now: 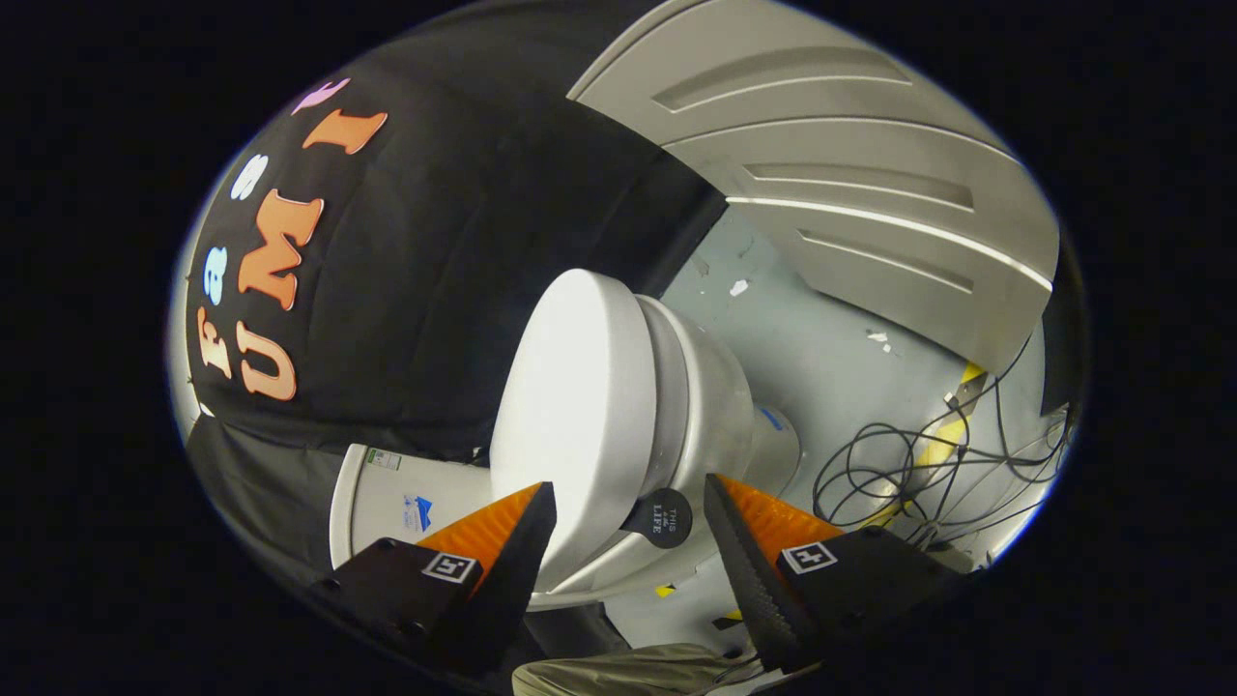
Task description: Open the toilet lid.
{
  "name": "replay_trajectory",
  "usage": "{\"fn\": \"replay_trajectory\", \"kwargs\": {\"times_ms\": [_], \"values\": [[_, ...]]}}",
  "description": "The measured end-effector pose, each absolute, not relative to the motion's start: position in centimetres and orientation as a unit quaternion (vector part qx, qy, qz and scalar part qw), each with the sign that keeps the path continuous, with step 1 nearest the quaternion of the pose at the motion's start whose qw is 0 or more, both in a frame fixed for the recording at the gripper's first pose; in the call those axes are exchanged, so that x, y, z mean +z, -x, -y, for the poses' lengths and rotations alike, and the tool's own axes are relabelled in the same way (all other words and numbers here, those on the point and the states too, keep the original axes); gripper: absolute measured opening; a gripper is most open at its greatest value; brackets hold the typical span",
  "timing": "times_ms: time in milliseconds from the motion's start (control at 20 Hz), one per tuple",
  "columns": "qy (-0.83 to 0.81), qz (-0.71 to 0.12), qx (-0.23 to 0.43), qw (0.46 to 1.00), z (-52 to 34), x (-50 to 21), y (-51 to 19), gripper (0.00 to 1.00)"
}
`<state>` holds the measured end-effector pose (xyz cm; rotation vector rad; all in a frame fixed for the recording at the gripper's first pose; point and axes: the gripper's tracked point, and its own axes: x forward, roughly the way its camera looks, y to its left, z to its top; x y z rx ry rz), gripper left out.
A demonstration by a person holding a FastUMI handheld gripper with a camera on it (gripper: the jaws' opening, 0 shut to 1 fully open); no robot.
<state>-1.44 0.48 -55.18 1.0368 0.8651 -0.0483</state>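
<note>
The view is rolled onto its side, so the white toilet lies sideways ahead of me. Its oval lid [570, 387] rests down on the seat and bowl [720, 387]. A round black tab [662, 517] sticks out from the lid's front rim. My gripper [628, 483] is open, and the front rim of the lid and seat, with the tab, sits in the gap. One finger [512, 551] lies on the lid's top side, the other finger [749, 551] on the bowl side. Neither finger presses on the rim.
The white tank [387, 493] stands behind the lid, against the black cloth wall. A grey ribbed panel [850, 174] rises beyond the bowl. Loose black cables [908, 464] and yellow tape lie on the pale floor [821, 358]. A person's clothing [618, 672] shows below the fingers.
</note>
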Motion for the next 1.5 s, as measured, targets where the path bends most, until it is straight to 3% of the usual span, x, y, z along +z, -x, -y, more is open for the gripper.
{"fn": "replay_trajectory", "kwargs": {"times_ms": [250, 700, 850, 900, 1000, 1050, 1250, 1500], "values": [[-0.505, -0.414, -0.036, 0.756, -0.9, -57.6, 2.4, 0.99], [-0.53, -0.42, -0.017, 0.736, -1.9, -58.5, 1.9, 0.75], [-0.526, -0.434, -0.006, 0.731, -2.6, -59.1, 1.7, 0.55], [-0.529, -0.439, 0.004, 0.726, -3.0, -59.2, 1.7, 0.55], [-0.526, -0.446, 0.001, 0.724, -2.9, -59.7, 1.7, 0.29], [-0.526, -0.45, 0.0, 0.721, -2.7, -59.8, 1.7, 0.24], [-0.562, -0.442, -0.002, 0.699, -2.7, -58.5, 1.8, 0.09], [-0.485, -0.445, -0.031, 0.752, -2.6, -58.4, 0.2, 0.08]]}}
